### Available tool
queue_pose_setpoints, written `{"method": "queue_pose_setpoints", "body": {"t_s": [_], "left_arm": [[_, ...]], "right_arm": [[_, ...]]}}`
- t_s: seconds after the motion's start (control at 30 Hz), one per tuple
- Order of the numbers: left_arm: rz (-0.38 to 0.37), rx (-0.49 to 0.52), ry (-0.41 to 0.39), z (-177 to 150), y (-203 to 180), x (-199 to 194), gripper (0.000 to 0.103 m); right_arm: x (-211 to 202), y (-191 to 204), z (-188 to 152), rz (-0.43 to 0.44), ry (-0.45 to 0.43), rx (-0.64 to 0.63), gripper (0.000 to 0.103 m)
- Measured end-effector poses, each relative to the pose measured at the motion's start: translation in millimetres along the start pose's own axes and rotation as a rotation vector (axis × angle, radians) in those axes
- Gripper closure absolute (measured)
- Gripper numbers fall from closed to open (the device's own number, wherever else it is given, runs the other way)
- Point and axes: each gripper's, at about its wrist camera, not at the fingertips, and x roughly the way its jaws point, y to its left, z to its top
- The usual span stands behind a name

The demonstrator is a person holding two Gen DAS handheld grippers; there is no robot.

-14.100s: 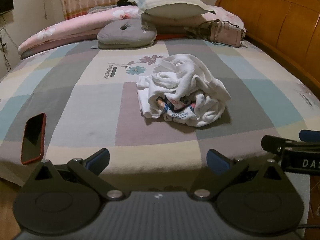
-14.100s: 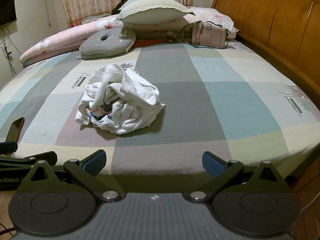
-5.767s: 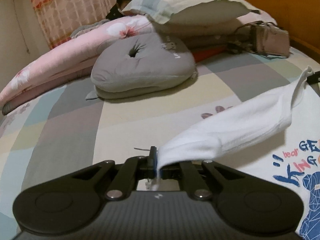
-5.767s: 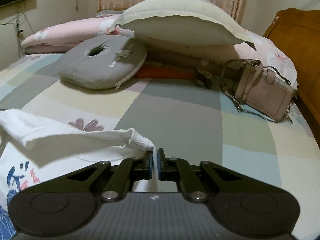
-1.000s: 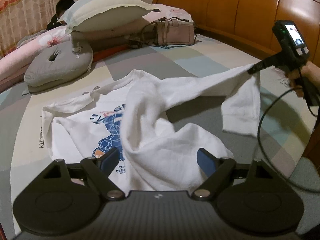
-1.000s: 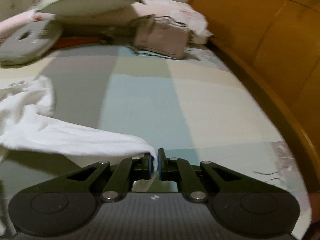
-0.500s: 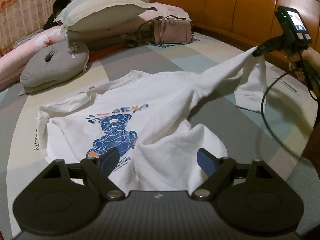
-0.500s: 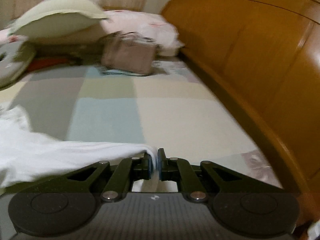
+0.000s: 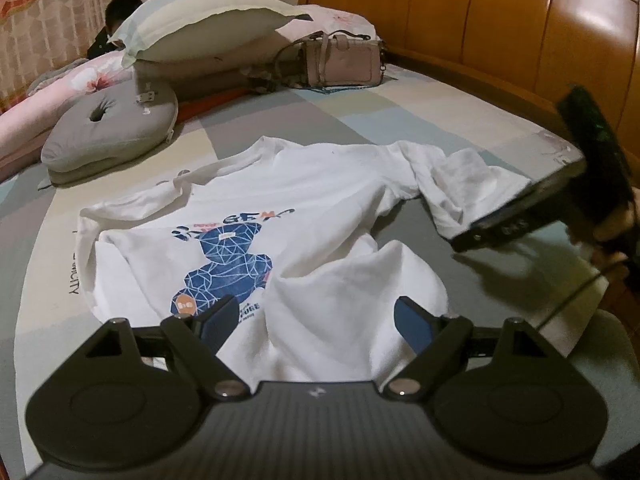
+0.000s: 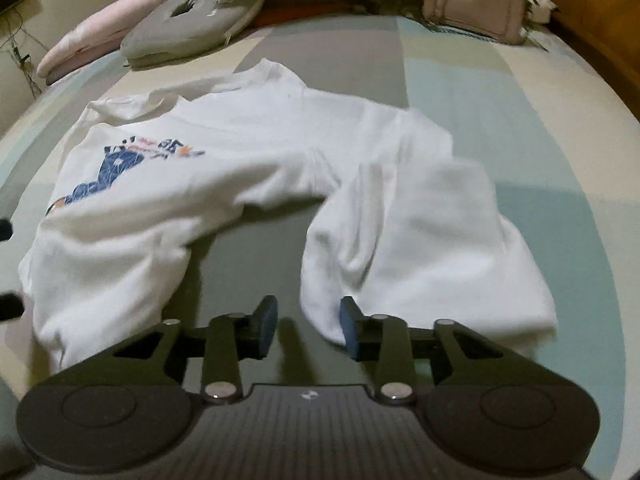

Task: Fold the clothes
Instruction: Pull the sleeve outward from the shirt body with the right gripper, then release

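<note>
The white cotton T-shirt with a blue geometric bear print (image 9: 256, 248) lies face up on the pastel checked bed sheet (image 10: 520, 92), directly ahead of both sets of fingers, collar away from them. It is not flat: the hem is bunched into a ridge just beyond the left gripper (image 9: 316, 322), and the sleeve on the right side is crumpled close before the right gripper (image 10: 308, 328).

Left gripper: fingers wide open, holding nothing, hem fabric lying between and beyond them. Right gripper: fingers partly open, holding nothing — the sleeve edge sits against its right finger but is not clamped.

Risks, as judged:
- Folding over the bunched hem would lock creases in; cause — the body has not been smoothed.
- A closure on the sleeve as it lies could catch two layers and drag the shirt askew.
- The grey ring-shaped cushion (image 9: 108, 124) and pink leather handbag (image 9: 344, 62) lie well beyond the collar; interference unlikely.
</note>
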Motion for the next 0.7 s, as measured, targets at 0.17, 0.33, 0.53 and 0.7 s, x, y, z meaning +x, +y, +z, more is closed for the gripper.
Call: {"method": "queue_pose_setpoints", "body": {"t_s": [0.17,0.33,0.53,0.7], "left_arm": [[-0.023,-0.008,-0.007,1,-3,-1,0.018],[-0.040,0.012,-0.019,4,-14,-4,0.018],[-0.040,0.024,0.001,6,-24,0,0.017],[-0.043,0.034,0.017,4,-28,3,0.017]], "right_arm": [[-36,-30,-19,-0.019,-0.057,0.098,0.048],[-59,-86,-24,-0.102,-0.153,0.235,0.047],[-35,-153,-13,-0.175,-0.248,0.492,0.046],[-11,-134,-11,-0.190,-0.224,0.439,0.042]]}}
